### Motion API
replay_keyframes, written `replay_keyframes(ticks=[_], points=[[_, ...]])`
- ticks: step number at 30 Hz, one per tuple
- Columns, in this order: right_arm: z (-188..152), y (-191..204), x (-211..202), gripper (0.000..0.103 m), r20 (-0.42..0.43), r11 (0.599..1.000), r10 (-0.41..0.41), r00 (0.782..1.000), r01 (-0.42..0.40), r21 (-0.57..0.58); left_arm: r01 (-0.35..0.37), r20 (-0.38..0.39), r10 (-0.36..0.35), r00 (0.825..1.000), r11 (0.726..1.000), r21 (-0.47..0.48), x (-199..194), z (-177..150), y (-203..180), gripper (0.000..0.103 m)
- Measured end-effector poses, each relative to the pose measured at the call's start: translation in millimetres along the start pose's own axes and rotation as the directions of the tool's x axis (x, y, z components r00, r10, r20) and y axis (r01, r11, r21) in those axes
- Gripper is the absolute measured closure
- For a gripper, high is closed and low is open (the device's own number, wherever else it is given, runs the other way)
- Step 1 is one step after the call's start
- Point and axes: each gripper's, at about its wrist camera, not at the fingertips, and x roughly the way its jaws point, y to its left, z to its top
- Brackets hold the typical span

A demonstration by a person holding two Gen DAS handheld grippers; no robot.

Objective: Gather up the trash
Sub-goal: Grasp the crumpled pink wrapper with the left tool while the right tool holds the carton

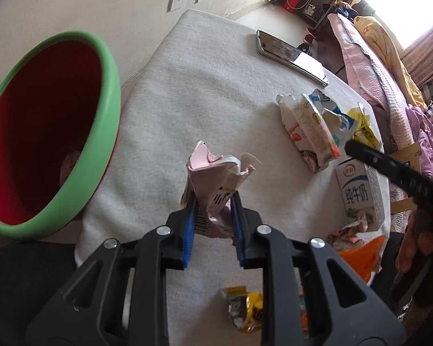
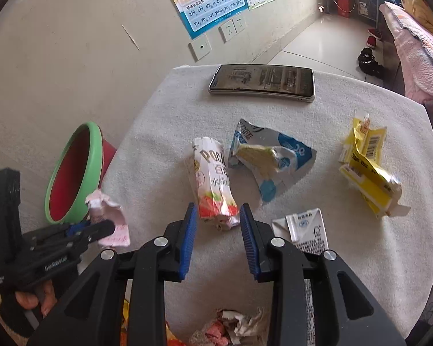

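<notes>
left gripper clenched on pink wrapper near table's left edge, beside bin | right gripper straddled snack pack mid-table, pads apparently not pressing | most trash left on table

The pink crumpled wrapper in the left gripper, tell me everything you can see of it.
The pink crumpled wrapper is thin, creased packaging, pale pink with a whitish torn top edge and a barcode printed low on one side. It stands roughly upright between the jaws of the left gripper, whose blue pads press on both its sides. It sits over the white cloth-covered table, next to the green-rimmed red bin.
</notes>
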Motion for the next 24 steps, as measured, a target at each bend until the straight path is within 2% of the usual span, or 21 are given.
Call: replay_keyframes(ticks=[5,9,14,18,20,24], points=[[19,-8,15,0.072,-0.002,0.999,-0.012,1.0,0.012,0.041,0.008,0.022,-0.008,1.0,0.999,-0.043,-6,-7,13,0.08],[22,-8,28,0.072,-0.041,0.998,0.016,0.999,-0.013,0.069,0.001,0.019,0.0,1.0,1.0,-0.03,-3,-10,10,0.073],[15,2,38,0.071,-0.063,0.999,0.033,0.997,-0.03,0.044,0.001,0.032,0.0,0.999,1.0,-0.03,-3,-7,6,0.063],[16,13,43,0.064,-0.075,1.0,0.011,0.997,-0.012,-0.008,-0.001,0.028,0.002,1.0,1.0,-0.029,-2,-7,6,0.059],[16,14,44,0.057,-0.073,1.0,-0.003,0.997,0.001,-0.018,-0.003,0.031,0.003,1.0,1.0,-0.03,-3,-7,6,0.057],[18,14,47,0.054,-0.074,1.0,-0.014,0.997,0.012,-0.027,-0.005,0.034,0.006,0.999,0.999,-0.043,-2,-8,8,0.054]])
